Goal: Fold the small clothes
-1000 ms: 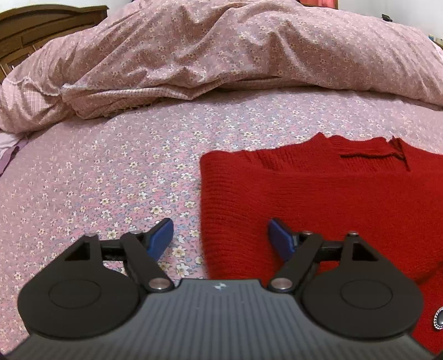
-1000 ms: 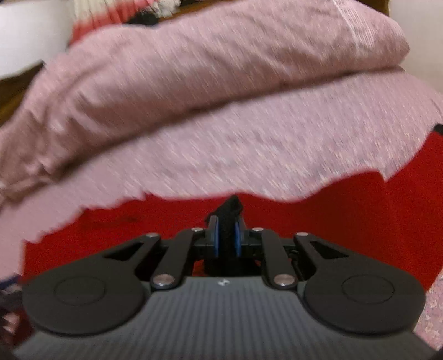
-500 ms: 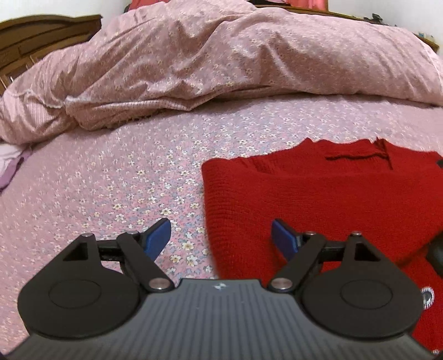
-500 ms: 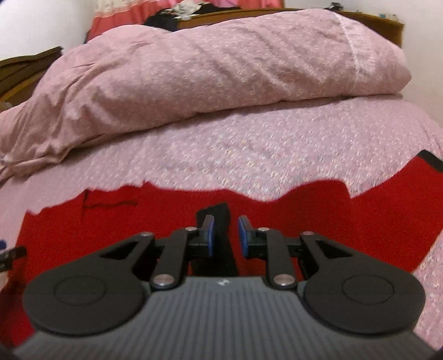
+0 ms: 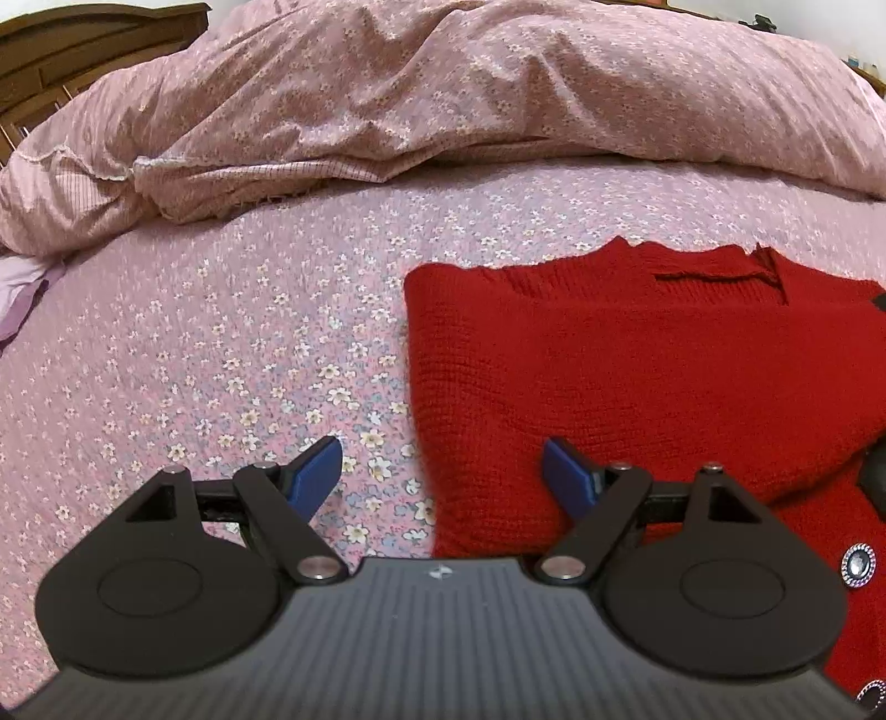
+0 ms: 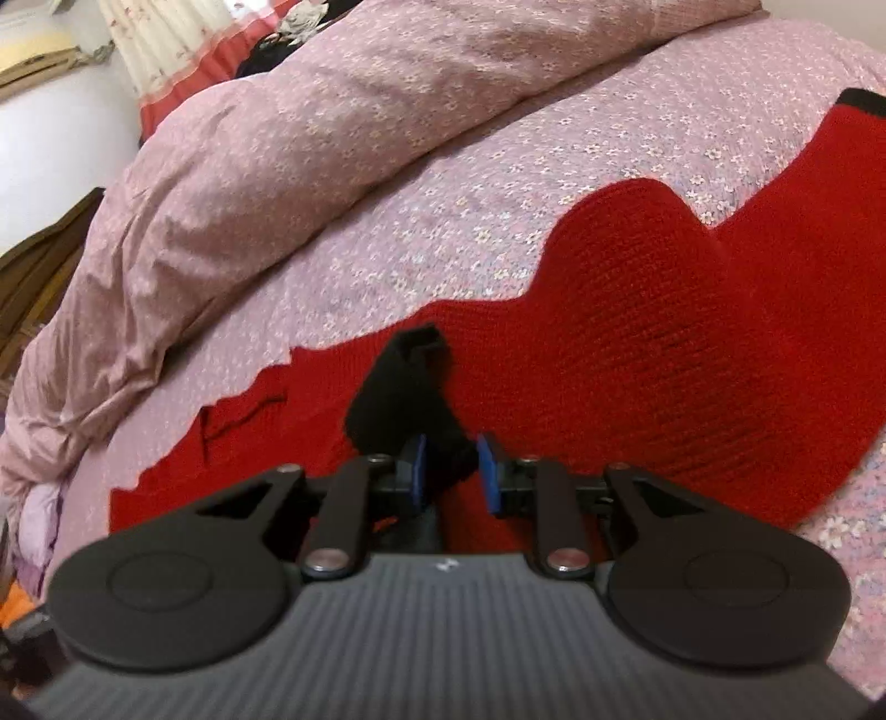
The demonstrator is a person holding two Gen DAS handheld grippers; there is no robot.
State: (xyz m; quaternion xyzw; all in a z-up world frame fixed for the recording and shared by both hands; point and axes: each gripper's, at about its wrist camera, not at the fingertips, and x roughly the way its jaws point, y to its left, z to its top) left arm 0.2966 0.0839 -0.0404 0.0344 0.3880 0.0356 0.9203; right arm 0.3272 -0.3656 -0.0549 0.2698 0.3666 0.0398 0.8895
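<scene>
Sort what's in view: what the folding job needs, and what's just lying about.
For the job: red knit cardigan, its black cuff, left gripper, right gripper.

Lying about: bunched floral duvet, flowered bedsheet, wooden headboard.

No readable text, labels, brands or numbers in either view. Only mark: small pale emblem, no letters legible, at the front edge of the ribbed dark grey plastic body of the left tool [image 5: 443,471] and the same on the right tool [image 6: 449,471]. Nothing legible on the red knitted cardigan [image 5: 637,354].
</scene>
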